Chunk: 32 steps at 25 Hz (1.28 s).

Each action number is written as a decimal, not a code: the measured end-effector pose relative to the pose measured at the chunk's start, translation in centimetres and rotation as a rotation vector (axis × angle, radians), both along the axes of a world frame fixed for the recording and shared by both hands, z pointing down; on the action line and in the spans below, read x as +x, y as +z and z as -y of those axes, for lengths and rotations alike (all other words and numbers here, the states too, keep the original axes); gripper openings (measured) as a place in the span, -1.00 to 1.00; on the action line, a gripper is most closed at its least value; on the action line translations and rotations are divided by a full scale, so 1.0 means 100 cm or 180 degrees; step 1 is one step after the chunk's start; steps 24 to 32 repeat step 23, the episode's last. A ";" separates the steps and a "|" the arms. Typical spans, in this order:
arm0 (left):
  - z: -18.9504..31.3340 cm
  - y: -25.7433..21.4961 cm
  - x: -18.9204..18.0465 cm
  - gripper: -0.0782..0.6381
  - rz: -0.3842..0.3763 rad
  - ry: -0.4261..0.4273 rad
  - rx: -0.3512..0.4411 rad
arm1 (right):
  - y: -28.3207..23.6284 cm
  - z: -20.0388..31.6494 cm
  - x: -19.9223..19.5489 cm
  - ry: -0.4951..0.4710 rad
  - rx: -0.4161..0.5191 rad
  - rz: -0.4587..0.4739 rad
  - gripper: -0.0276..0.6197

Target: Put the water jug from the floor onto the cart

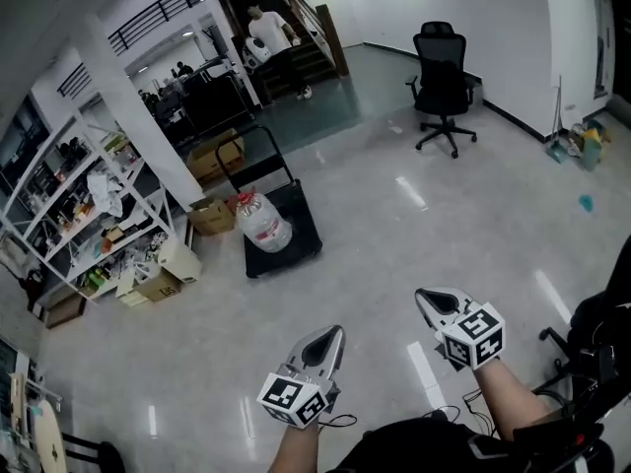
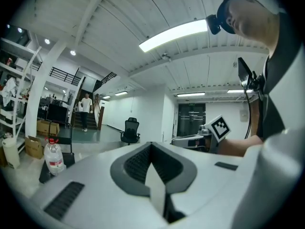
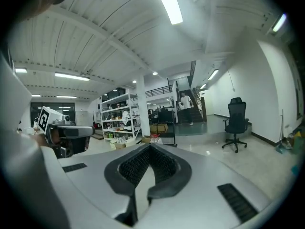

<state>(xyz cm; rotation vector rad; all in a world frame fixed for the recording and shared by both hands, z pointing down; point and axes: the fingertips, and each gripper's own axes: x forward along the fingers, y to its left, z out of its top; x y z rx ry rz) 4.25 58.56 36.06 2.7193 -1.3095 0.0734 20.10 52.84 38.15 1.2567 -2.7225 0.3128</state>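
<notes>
The clear water jug [image 1: 262, 221] with a red cap and red label lies tilted on the black flat cart [image 1: 298, 235], below the cart's upright handle. The left gripper view shows the jug [image 2: 54, 157] standing on the cart [image 2: 44, 174] far off at the left. Both grippers are low in the head view, well short of the cart. My left gripper [image 1: 331, 335] is shut with nothing in it, jaws meeting at a point [image 2: 151, 145]. My right gripper [image 1: 426, 297] is shut and holds nothing as well, its jaws [image 3: 150, 147] aimed toward the cart's handle [image 3: 167, 128].
White shelving [image 1: 89, 215] full of clutter and cardboard boxes [image 1: 212, 215] line the left side beside a white column [image 1: 138, 116]. A black office chair [image 1: 441, 77] stands at the back right. A person [image 1: 274, 42] is on the stairs. Another chair base [image 1: 592, 348] is at my right.
</notes>
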 end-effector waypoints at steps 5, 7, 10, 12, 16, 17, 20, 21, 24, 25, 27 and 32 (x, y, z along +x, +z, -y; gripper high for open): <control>-0.001 0.002 -0.039 -0.78 -0.0127 -0.0091 -0.0037 | -0.007 -0.009 -0.025 0.0029 0.0050 -0.0112 -0.91; -0.004 0.001 -0.041 -0.78 -0.0118 -0.0048 -0.0004 | -0.008 -0.011 -0.029 0.0049 0.0077 -0.0135 -0.91; -0.008 -0.004 -0.045 -0.78 -0.0116 -0.0011 0.0035 | -0.013 -0.012 -0.037 0.0059 0.0099 -0.0127 -0.91; -0.010 -0.005 -0.046 -0.78 -0.0133 -0.0016 0.0036 | -0.016 -0.014 -0.039 0.0049 0.0111 -0.0130 -0.91; -0.016 -0.009 -0.045 -0.78 -0.0143 -0.0046 0.0077 | -0.017 -0.018 -0.038 0.0032 0.0169 -0.0197 -0.91; -0.017 -0.009 -0.045 -0.78 -0.0141 -0.0047 0.0079 | -0.017 -0.019 -0.038 0.0030 0.0183 -0.0220 -0.91; -0.021 -0.009 -0.042 -0.78 -0.0140 -0.0058 0.0082 | -0.019 -0.022 -0.036 0.0008 0.0194 -0.0219 -0.91; -0.023 -0.009 -0.040 -0.78 -0.0147 -0.0061 0.0083 | -0.020 -0.022 -0.034 0.0002 0.0190 -0.0199 -0.91; -0.026 -0.008 -0.036 -0.78 -0.0165 -0.0069 0.0084 | -0.022 -0.024 -0.030 -0.0006 0.0179 -0.0153 -0.91; -0.026 -0.008 -0.036 -0.78 -0.0165 -0.0069 0.0084 | -0.022 -0.024 -0.030 -0.0006 0.0179 -0.0153 -0.91; -0.026 -0.008 -0.036 -0.78 -0.0165 -0.0069 0.0084 | -0.022 -0.024 -0.030 -0.0006 0.0179 -0.0153 -0.91; -0.026 -0.008 -0.036 -0.78 -0.0165 -0.0069 0.0084 | -0.022 -0.024 -0.030 -0.0006 0.0179 -0.0153 -0.91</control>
